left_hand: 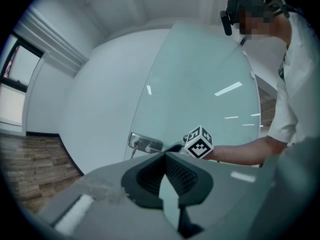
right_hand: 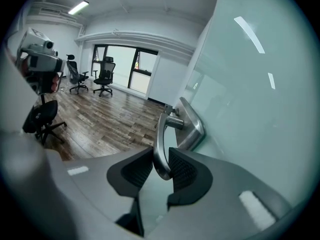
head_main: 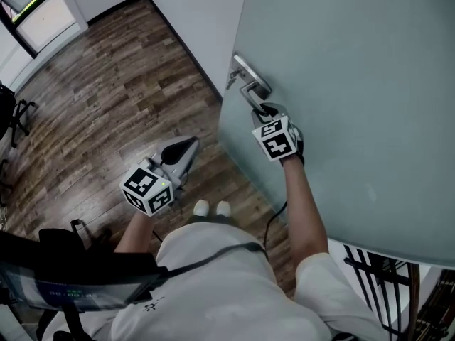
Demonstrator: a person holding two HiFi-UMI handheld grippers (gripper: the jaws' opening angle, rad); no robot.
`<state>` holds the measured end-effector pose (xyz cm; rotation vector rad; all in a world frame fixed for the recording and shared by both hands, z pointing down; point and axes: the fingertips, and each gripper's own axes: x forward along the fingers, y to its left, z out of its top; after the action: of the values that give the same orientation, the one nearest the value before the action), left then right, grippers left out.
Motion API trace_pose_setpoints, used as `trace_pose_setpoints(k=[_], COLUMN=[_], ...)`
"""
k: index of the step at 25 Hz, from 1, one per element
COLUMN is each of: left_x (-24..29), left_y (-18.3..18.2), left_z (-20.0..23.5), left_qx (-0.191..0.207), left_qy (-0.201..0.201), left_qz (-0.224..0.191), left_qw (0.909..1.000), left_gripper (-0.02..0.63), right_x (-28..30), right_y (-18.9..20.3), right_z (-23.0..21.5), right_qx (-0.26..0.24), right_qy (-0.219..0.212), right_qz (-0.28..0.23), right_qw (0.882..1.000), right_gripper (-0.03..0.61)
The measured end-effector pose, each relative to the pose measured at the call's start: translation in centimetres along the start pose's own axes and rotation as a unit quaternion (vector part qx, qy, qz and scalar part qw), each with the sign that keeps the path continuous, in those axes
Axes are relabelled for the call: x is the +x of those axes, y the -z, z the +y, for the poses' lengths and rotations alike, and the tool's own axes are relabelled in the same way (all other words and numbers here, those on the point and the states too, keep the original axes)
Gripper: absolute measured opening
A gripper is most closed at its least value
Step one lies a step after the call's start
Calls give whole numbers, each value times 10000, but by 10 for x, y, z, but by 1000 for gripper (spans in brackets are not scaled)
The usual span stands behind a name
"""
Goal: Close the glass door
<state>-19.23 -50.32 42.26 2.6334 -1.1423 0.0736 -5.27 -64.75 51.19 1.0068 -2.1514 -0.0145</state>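
jaws of right gripper (right_hand: pixel 161 160) clamp door handle (right_hand: pixel 159 133) while left gripper (left_hand: pixel 164 155) sits clenched, empty.

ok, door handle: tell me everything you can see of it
The door handle is a slim, curved lever of brushed silver metal. A short round neck joins it to a rounded oblong backplate of the same metal. The plate sits near the free edge of the frosted glass door, and a key hangs at it. The lever's free end lies between the pads of the right tongs, which are closed on it from both sides. Nothing else touches it.
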Motion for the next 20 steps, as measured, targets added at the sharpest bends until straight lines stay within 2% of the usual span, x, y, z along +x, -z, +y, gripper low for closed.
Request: trace_pose_setpoints(k=[6,12,20], left_x=[-16,-33,-58], left_y=[7,13,9], left_z=[-4,0,-28], left_qx=[-56,-95,-14], left_qy=[169,232,2], left_qz=[-47,-55,-131], left_qw=[9998,9997,9999], left_gripper=[5,5,5], right_x=[-7,-10,-38], right_y=[0,-3,-7], right_z=[29,54,93], right_qx=[-506,-1138,-1366], right_qy=[82,159,27], right_qz=[261,534,507], right_qw=[9983,9919,9893], right_gripper=[103,98,97])
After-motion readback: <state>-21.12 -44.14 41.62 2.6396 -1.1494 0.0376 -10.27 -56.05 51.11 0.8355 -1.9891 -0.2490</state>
